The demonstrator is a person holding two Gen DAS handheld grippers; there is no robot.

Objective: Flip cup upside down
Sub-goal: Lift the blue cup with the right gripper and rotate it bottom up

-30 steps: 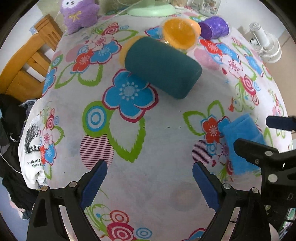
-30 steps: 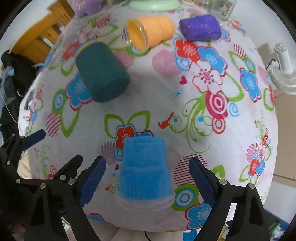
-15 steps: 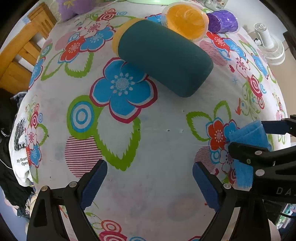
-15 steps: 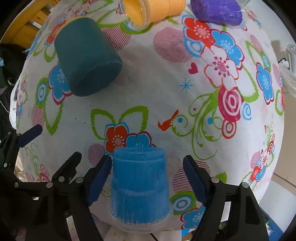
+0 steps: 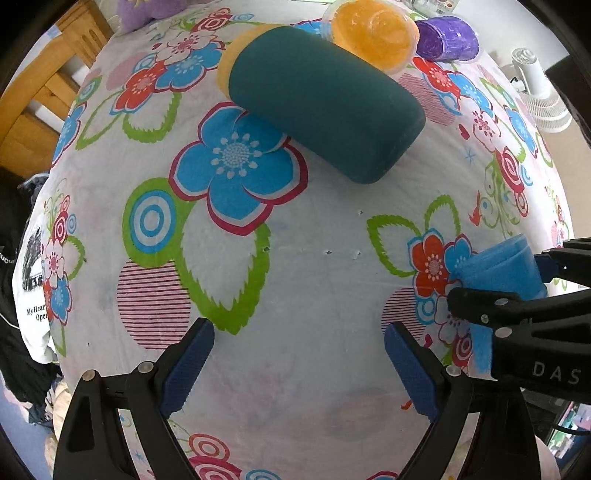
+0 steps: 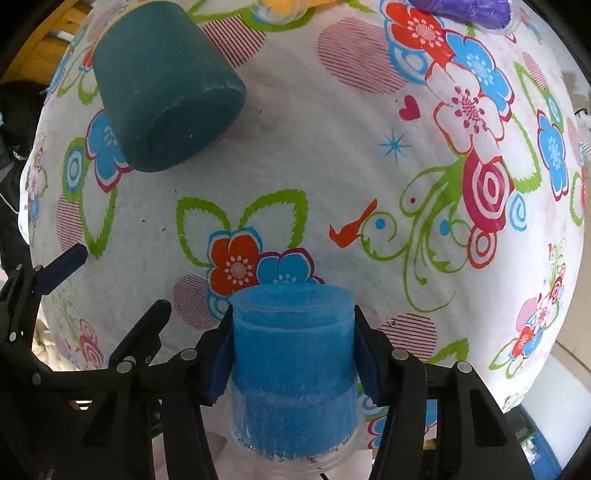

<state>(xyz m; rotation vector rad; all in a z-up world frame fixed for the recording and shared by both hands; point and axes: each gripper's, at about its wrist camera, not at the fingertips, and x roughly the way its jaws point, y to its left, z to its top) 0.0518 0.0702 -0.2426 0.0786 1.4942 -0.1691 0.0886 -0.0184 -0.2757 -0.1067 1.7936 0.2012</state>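
The table [image 5: 303, 387] is wide, draped in a smooth cloth printed with big bright flowers. On its far part a large teal cup [image 5: 325, 99] lies on its side, matt and slightly tapered, with an orange cup [image 5: 369, 35] and a purple cup [image 5: 447, 38] beyond it.

The blue cup [image 6: 291, 354] — fuzzy blue over a clear plastic rim — sits at the near edge, lying along the right gripper [image 6: 291, 354]'s line of sight, its closed end pointing to the far side and its rim towards the camera. The two blue pads press its sides, one on the left and one on the right, so the right tongs are clamped across its width.

The left gripper [image 5: 299, 369] hangs spread wide over bare cloth, holding nothing, with the blue cup off to its right.

A roll of the right wrist would likely do the flip — the flocked wall looks grippy enough.
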